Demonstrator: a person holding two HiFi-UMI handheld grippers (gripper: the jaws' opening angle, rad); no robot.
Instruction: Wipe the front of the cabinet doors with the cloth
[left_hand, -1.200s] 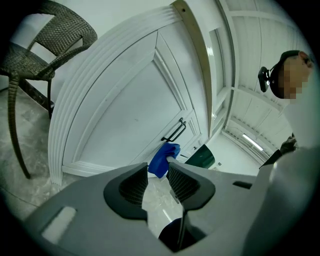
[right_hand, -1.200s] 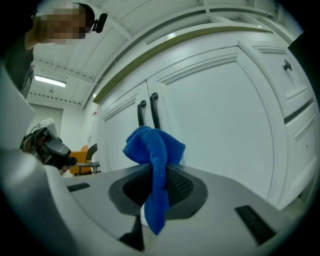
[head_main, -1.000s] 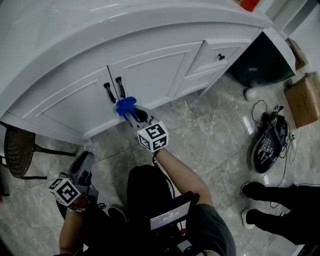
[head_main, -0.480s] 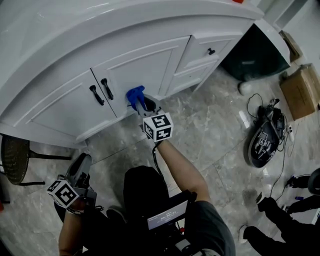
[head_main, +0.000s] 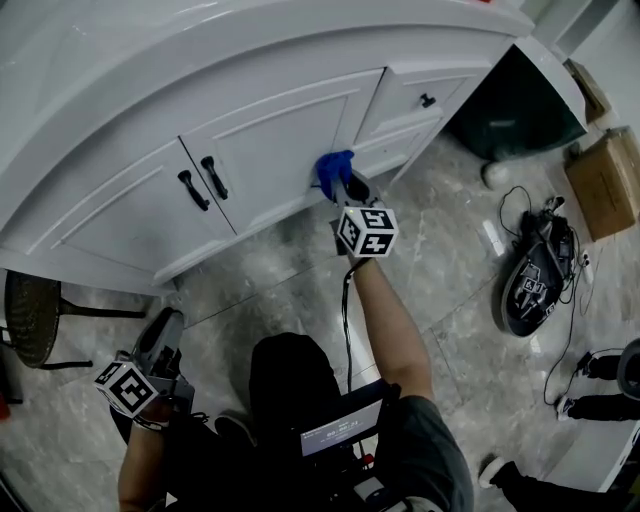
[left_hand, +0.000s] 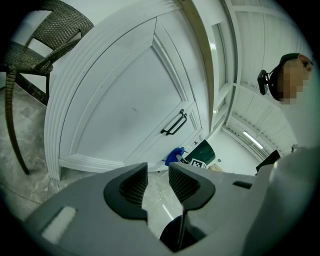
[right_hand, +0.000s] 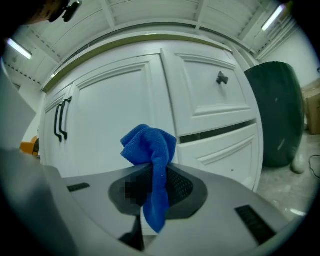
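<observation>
There were two doors (head_main: 120, 212) (head_main: 290, 130), two handles (head_main: 190, 190) (head_main: 213, 178), two drawers (head_main: 405, 100) (head_main: 400, 150) (just one knob (head_main: 427, 100), upper right of the frame), one cloth (head_main: 333, 168), two grippers (head_main: 168, 322) (head_main: 341, 186), one chair (head_main: 35, 315) at lower left, one box (head_main: 605, 200).

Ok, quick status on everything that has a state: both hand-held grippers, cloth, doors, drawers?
Left hand-held gripper: open, empty, held low.
Right hand-held gripper: shut on the cloth.
Cloth: bunched above the jaws, tail hanging down through them.
Cabinet doors: both closed.
Drawers: look shut.
</observation>
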